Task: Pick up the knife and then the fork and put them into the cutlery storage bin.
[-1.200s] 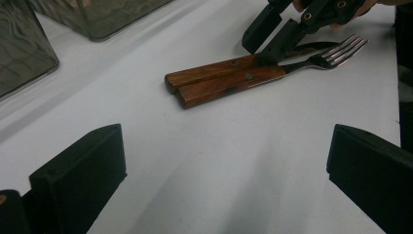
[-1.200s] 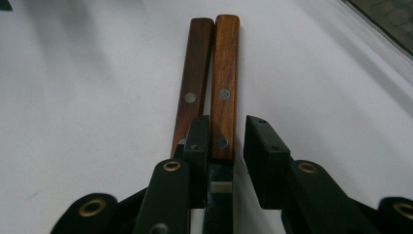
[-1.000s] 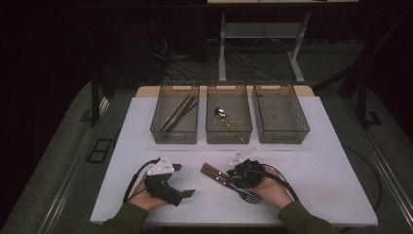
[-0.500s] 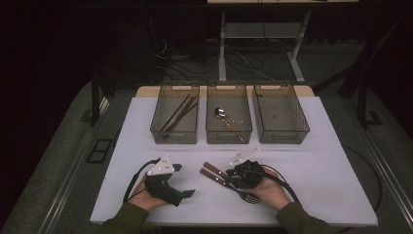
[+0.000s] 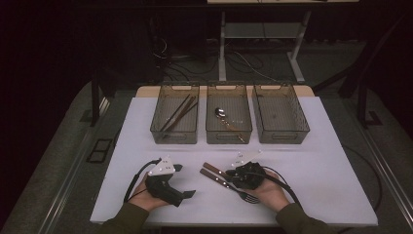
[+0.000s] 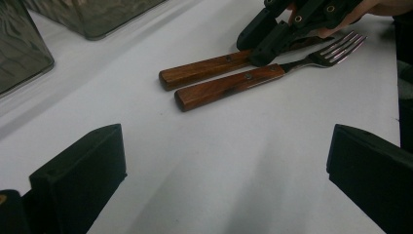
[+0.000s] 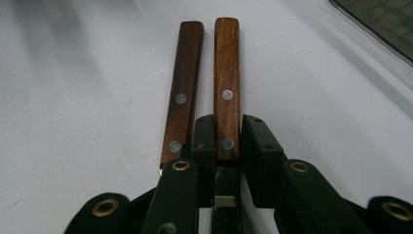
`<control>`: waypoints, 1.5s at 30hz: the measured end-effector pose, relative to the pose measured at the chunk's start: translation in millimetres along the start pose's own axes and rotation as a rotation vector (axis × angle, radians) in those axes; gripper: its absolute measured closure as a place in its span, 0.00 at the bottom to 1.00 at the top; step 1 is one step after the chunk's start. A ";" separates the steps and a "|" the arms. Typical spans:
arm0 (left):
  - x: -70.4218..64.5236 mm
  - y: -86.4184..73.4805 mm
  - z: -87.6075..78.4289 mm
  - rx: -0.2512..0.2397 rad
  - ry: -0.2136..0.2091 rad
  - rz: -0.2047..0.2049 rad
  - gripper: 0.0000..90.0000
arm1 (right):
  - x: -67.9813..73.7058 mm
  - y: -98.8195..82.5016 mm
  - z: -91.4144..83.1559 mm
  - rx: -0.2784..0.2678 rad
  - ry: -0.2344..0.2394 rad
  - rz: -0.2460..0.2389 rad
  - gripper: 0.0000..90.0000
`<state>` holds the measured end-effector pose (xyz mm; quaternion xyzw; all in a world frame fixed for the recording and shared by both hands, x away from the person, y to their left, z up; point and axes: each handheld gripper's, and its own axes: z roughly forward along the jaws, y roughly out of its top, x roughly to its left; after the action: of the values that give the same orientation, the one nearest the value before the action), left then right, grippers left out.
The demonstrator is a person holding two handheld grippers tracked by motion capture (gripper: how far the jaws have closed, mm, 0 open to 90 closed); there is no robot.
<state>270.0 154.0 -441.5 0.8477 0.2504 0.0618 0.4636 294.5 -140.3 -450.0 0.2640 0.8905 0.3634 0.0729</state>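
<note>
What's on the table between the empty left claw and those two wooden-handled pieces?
Nothing: in the left gripper view, only bare white table lies between the left gripper and the fork and the second handle beside it.

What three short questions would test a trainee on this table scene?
1. True or false: the left tongs stand open with nothing between them.
2. Which bin holds the spoon? A left, B middle, C right.
3. What do the right tongs grip?

Key
1. True.
2. B, the middle bin.
3. One wooden handle, the one lying beside the fork. The jaws have just been closing, and their pads now sit against its sides.
</note>
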 end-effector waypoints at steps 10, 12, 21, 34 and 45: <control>0.5 0.1 -0.7 -0.002 -0.001 0.002 0.00 | -2.1 -2.0 -0.5 -0.021 0.011 0.007 0.85; 0.8 0.1 -1.0 -0.003 -0.001 0.003 0.00 | -3.3 -1.5 -0.8 -0.019 0.019 0.008 0.85; 0.8 0.1 -1.1 -0.004 -0.002 0.003 0.00 | -5.3 0.5 -4.6 -0.021 0.032 0.013 0.85; 0.7 0.1 -0.9 -0.004 -0.003 0.002 0.00 | -12.3 6.6 -17.8 -0.039 0.035 0.016 0.85; 0.6 0.0 -0.7 -0.003 -0.004 0.000 0.00 | -21.8 11.0 -32.1 -0.036 0.043 0.031 0.85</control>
<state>270.3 154.9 -441.2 0.8470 0.2492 0.0606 0.4656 307.3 -164.7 -420.5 0.2685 0.8810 0.3858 0.0531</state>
